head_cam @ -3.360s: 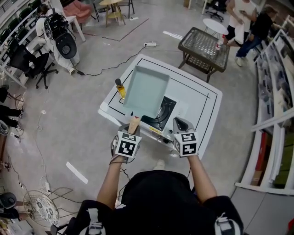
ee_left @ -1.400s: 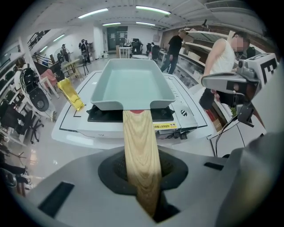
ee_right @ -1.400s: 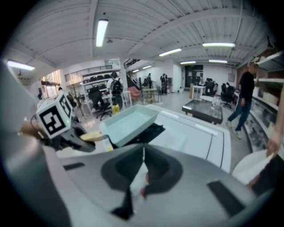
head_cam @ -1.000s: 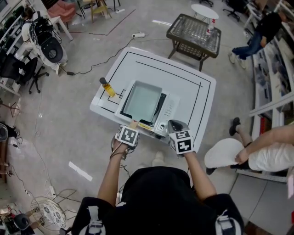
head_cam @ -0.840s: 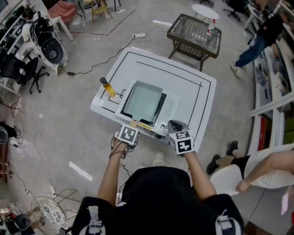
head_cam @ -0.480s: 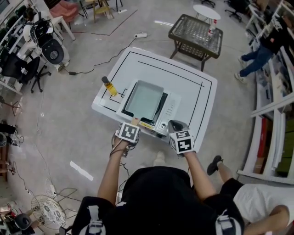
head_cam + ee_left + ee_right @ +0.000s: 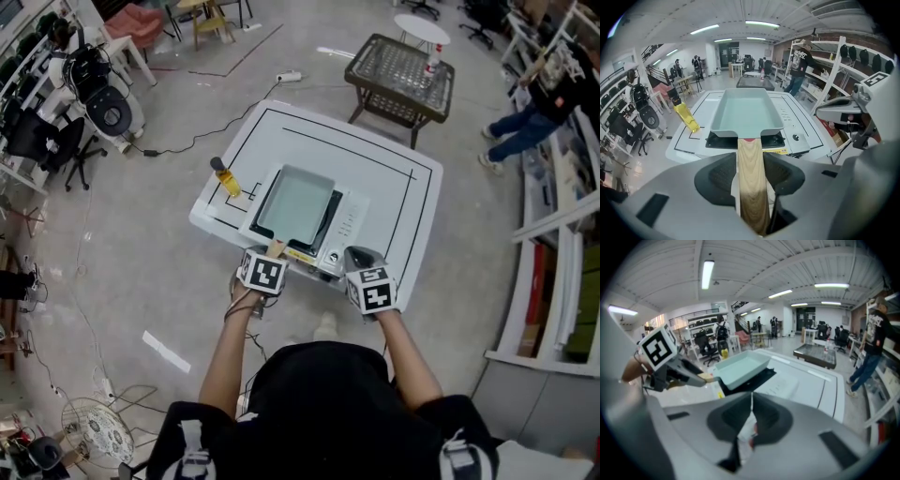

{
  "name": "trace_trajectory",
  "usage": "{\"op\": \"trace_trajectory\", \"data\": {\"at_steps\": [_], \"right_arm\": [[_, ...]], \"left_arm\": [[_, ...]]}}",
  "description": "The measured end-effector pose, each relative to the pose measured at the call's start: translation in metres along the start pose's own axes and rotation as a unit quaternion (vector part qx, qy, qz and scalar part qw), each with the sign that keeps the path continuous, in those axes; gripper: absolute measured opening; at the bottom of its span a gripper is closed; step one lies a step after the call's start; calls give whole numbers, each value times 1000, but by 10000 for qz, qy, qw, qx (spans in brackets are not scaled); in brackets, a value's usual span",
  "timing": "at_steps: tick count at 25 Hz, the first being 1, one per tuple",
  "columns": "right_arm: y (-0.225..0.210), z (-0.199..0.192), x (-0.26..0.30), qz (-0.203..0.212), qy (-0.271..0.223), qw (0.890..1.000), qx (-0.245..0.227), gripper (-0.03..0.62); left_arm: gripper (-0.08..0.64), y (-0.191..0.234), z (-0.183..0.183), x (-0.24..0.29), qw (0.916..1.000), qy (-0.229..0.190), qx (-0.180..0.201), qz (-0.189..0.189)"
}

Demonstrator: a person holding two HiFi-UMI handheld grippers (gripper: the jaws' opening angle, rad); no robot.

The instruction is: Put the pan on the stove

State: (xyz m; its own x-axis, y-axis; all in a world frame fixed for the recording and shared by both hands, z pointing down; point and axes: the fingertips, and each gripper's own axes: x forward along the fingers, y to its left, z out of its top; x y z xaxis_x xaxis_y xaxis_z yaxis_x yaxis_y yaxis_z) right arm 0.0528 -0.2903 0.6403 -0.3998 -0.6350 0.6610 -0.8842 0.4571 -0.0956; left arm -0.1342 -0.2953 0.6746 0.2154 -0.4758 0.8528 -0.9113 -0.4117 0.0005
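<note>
Since the first frame, when it hung tilted above the table (image 7: pixel 398 192), the pan (image 7: pixel 293 201) has come down and the view has drawn back a little. It now sits flat on the stove (image 7: pixel 328 223), covering most of the black top, which shows only as a strip along the pan's right side and near edge. The pan is a pale green rectangle with upright walls, and its inside shows nothing but its own bare bottom. Its long axis runs away from the person across the table. The wooden handle (image 7: pixel 751 180) sticks straight out of the near short wall and points back at the person, past the stove's front edge. The left gripper (image 7: pixel 751 164) has just been opening its jaws. They now stand wide on either side of the handle with a thin gap at each pad, so the handle lies between them without being pinched. The right gripper (image 7: pixel 751 401) has its jaws pressed together with nothing in them, and it hangs over the table's near edge, just right of the stove and apart from the pan. A bottle (image 7: pixel 224 177) of yellow liquid with a dark cap stands on the table to the pan's left, near the stove but not touching it. It appears tilted in the left gripper view.
</note>
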Motion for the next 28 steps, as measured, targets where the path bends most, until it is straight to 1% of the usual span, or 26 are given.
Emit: {"op": "trace_trajectory", "data": {"at_steps": [5,9,11,14,15,18,19,21,24,28], "right_arm": [[4,4,-2,14,-73,9999,-69,35],[8,12,-6,20,-138,9998,-153,35],[11,19,-10,24,-202,9995,-251,35],[13,34,-19,10,-356,9988,-345,35],[13,40,-22,-11,-426,9984,-369,35],[13,61,-33,-103,-736,9963,-428,35],[17,68,-37,-91,-855,9954,-431,35],[24,85,-45,-20,-1054,9935,-431,35],[33,111,-59,72,-1243,9912,-446,34],[45,140,-78,169,-1585,9861,-465,34]], "left_arm": [[201,2,9,-13,9996,-229,161,20],[199,1,16,-31,9986,-522,45,-34],[183,0,17,-44,9975,-702,-48,-74],[134,4,27,-69,9936,-1127,18,91],[106,4,32,-77,9916,-1288,34,145],[39,7,46,-101,9823,-1849,-74,300],[32,9,49,-111,9784,-2029,-112,367],[26,13,57,-132,9698,-2388,-154,462],[26,14,70,-161,9559,-2887,-228,486],[26,16,79,-193,9412,-3315,-199,625]]}}
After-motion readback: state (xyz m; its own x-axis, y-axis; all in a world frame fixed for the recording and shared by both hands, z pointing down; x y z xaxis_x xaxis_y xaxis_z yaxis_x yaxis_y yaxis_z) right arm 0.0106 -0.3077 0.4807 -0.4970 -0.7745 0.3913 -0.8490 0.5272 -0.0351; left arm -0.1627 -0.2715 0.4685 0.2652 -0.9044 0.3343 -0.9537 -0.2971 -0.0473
